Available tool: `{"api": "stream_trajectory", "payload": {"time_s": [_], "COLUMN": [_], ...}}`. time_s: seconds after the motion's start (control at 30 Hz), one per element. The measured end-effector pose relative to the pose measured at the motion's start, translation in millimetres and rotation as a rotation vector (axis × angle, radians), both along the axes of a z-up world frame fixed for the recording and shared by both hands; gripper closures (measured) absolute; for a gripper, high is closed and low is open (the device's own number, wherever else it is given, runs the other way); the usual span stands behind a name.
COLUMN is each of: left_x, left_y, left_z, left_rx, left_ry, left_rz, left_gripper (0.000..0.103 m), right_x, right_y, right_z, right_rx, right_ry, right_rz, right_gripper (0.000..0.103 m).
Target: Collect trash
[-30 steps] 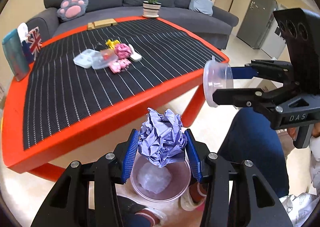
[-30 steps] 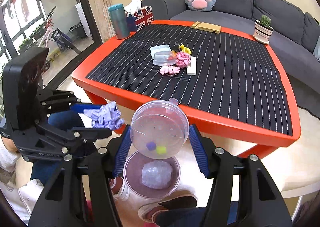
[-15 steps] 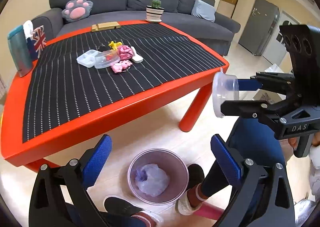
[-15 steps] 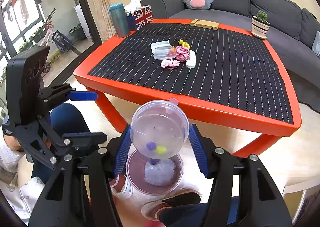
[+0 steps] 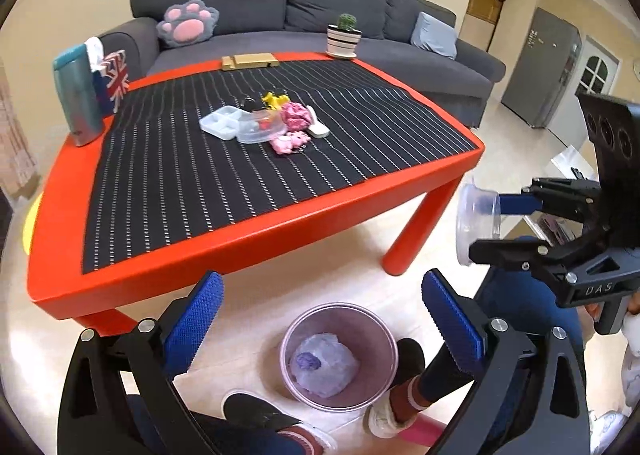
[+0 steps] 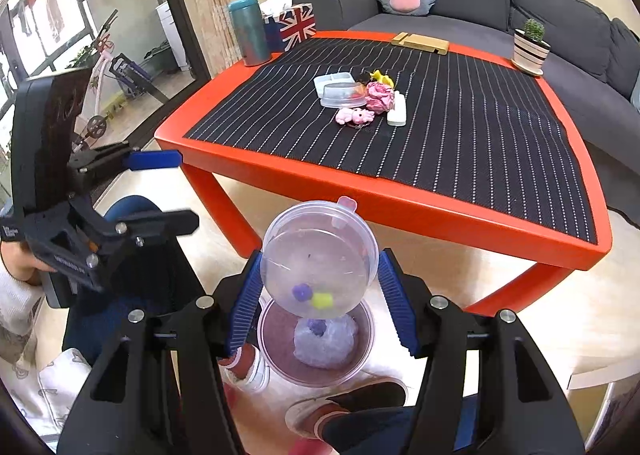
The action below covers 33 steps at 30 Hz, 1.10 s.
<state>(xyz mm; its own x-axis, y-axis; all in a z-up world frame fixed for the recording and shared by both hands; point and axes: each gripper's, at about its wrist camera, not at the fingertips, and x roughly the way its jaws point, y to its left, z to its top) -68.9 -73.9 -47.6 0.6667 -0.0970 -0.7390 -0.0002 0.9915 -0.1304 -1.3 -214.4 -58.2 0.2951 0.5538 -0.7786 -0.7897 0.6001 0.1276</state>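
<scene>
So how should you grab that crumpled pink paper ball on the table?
Probably from above, with the gripper's fingers closing across the middle of the crumpled pink paper ball. It sits low on the striped mat, with the white bar close on one side and the clear tub on the other, so slipping in sideways looks cramped.

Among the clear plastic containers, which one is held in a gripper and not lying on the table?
The round clear tub, clamped in the right gripper above the bin. The lidded clear box and the white divided tray both rest on the striped mat.
</scene>
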Motion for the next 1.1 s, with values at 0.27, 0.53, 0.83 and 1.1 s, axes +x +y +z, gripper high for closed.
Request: {"api": "stream_trajectory", "payload": {"time_s": [0.27,0.53,0.83,1.1], "left_x": [-9,-15,-15,-13], "left_y": [17,27,28,25], "left_z": [4,6,4,2], "left_rx": [-0.001,-0.008,-0.009,-0.013], "left_ry": [-0.013,-0.019,-0.010,-0.001], "left_rz": [0.039,0.058,0.059,0.048], "left_gripper": [0.008,0.008,0.008,0.008], "right_x": [-5,-10,-4,-1], "right_y": [12,22,22,18], "right_z": [-2,-1,-7,-4], "right_rx": [-0.006,0.007,-0.002,0.000], "right_ry": [0.012,0.025,0.046,0.041], "right_rz": [0.035,0.079,0.041,0.018], "right_gripper": [0.045,0.039,0.006,0.005]}}
